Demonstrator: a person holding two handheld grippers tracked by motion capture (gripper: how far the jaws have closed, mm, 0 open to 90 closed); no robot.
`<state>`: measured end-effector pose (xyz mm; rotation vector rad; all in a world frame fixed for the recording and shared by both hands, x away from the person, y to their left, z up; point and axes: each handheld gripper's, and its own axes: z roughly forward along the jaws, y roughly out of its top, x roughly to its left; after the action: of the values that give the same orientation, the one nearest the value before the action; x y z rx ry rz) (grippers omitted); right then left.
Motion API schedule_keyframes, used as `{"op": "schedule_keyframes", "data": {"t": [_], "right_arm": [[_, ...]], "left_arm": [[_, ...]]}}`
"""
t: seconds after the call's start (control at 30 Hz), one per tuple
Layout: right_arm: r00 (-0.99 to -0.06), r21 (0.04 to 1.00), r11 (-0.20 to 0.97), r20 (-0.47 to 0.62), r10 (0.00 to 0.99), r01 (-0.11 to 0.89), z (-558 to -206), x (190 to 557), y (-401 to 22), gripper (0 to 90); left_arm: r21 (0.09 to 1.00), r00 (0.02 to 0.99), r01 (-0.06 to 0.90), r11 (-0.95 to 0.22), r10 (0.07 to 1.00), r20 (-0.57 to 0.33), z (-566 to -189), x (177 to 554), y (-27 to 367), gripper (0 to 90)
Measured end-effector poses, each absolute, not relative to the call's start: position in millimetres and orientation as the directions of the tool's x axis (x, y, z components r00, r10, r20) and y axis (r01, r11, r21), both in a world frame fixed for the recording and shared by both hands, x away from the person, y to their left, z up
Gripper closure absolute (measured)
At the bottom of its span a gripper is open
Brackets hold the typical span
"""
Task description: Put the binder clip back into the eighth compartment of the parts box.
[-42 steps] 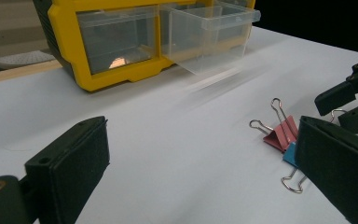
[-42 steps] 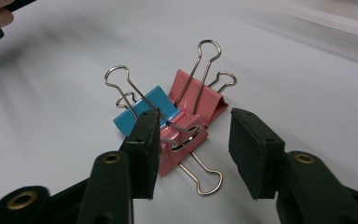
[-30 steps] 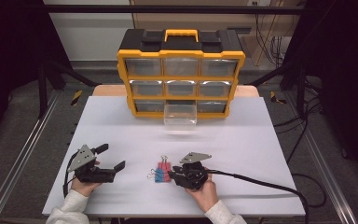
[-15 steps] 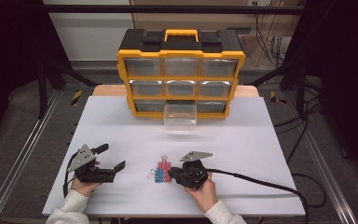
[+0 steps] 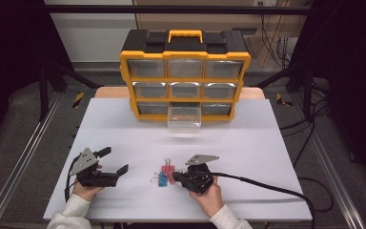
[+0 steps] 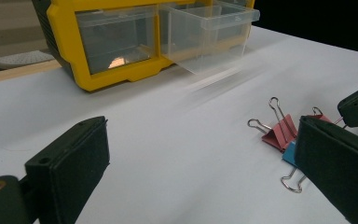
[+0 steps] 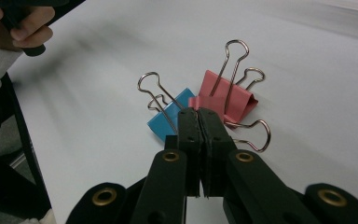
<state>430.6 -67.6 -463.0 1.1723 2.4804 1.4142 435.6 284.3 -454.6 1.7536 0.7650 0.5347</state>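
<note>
White tabletop (image 5: 248,143) carries my work area. From above, my right gripper (image 5: 175,177) covers part of the pink binder clip (image 7: 228,100), so I cannot confirm contact; its jaws have just closed fully at that clip's near edge. A blue binder clip (image 7: 168,116) touches it. My left gripper (image 5: 116,162) stands wide, empty. Behind, a yellow drawer cabinet (image 5: 185,76) has one clear drawer (image 5: 184,118) pulled out.

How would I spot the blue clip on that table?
Start from the yellow drawer cabinet at the table's far edge and come to the near edge. A cluster of binder clips lies by the right gripper. The blue clip sits among pink clips, the one blue one.
</note>
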Motion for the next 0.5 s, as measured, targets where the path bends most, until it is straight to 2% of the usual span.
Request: {"op": "schedule_keyframes", "data": {"t": [0.5], "right_arm": [[-0.721,0.787,0.292,0.260,0.643,0.544,-451,429,-74,88.9]], "left_arm": [[0.954,0.689,0.230,-0.193,0.724,-0.020,-455,436,284,2.8]]}}
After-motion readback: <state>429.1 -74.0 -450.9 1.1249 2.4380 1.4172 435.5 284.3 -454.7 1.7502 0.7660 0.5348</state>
